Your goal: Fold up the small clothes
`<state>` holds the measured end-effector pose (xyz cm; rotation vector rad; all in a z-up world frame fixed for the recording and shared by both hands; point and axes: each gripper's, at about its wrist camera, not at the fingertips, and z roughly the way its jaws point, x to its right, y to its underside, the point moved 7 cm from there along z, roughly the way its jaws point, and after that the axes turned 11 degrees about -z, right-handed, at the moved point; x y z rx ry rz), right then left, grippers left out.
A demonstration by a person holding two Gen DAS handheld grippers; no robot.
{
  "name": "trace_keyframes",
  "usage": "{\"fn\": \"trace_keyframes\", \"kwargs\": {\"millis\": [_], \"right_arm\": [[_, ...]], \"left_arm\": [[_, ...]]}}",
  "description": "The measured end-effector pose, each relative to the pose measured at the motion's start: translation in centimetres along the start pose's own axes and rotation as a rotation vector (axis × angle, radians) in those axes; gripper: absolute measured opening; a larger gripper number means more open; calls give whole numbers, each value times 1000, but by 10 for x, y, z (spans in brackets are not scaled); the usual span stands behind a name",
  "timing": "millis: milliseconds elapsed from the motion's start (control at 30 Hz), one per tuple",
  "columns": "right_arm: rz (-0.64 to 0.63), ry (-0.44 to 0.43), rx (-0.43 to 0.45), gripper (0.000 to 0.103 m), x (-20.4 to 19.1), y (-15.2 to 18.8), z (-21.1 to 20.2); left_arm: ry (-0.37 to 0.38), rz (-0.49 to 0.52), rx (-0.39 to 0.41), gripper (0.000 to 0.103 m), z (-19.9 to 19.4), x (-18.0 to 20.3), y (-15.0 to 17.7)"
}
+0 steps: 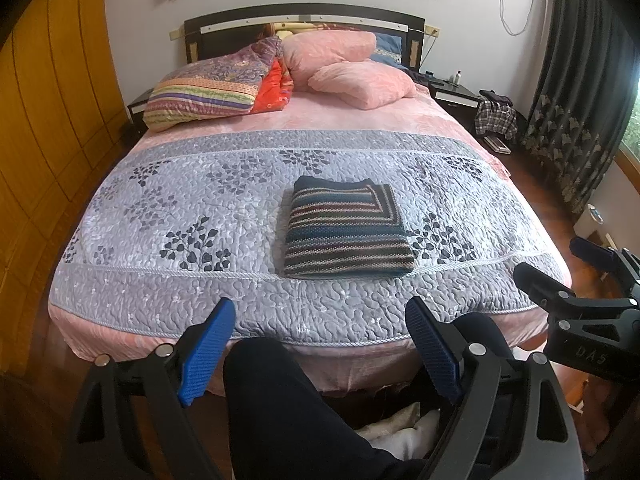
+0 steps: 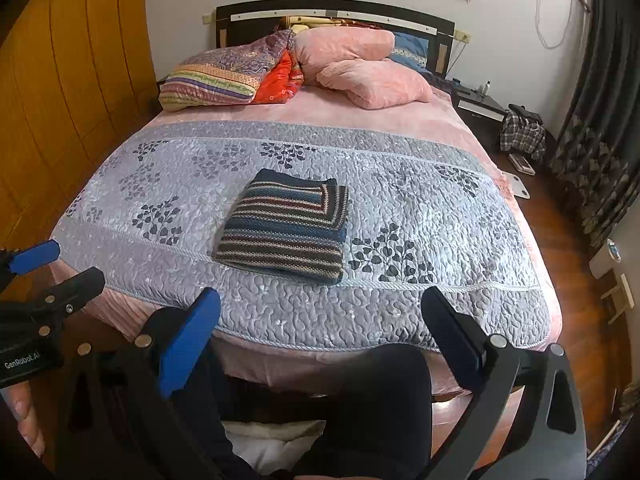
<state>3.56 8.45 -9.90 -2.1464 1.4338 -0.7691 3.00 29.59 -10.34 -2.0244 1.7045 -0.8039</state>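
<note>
A striped knit garment lies folded into a neat rectangle on the grey quilted bedspread, near the foot of the bed. My left gripper is held back from the bed's foot edge, open, with nothing between its blue pads. My right gripper is also open and empty, off the bed on the near side. In the left wrist view the right gripper shows at the right edge. In the right wrist view the left gripper shows at the left edge. Neither touches the garment.
Pink pillows and a patterned folded quilt lie at the headboard. A wooden wardrobe stands left, dark curtains and a nightstand right. The person's dark-trousered legs are below the grippers.
</note>
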Motion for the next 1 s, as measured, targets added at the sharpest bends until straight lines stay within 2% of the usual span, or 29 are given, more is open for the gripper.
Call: {"fn": "trace_keyframes", "kwargs": {"millis": [1000], "right_arm": [[-7, 4, 14, 100, -2, -7, -5]], "left_arm": [[9, 0, 8, 87, -3, 0, -5]]}}
